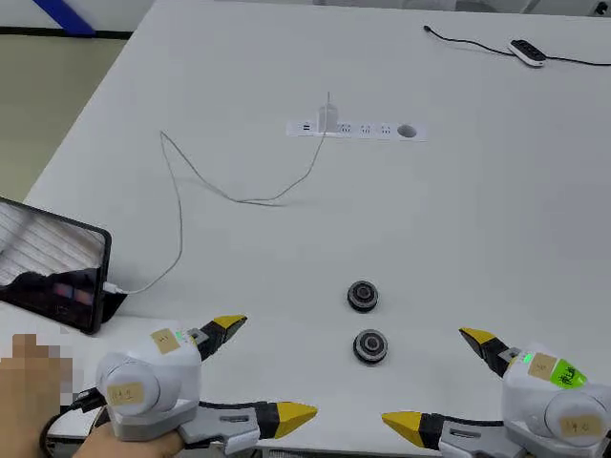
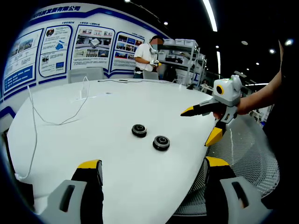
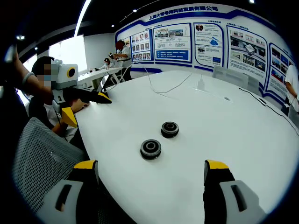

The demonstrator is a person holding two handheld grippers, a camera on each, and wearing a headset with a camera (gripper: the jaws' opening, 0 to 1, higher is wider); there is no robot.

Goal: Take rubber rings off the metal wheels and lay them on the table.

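Two metal wheels lie flat on the white surface (image 1: pixel 449 219), well apart from the power strip (image 1: pixel 355 129), on its side toward the person. The first wheel (image 1: pixel 363 296) is closer to the power strip; the second wheel (image 1: pixel 370 345) lies just beyond it, farther from the strip. Each seems to have a dark rubber ring round it. Farther still from the power strip, the left hand-held gripper (image 1: pixel 263 369) and the right hand-held gripper (image 1: pixel 437 378) hover with jaws spread wide, holding nothing and touching neither wheel.
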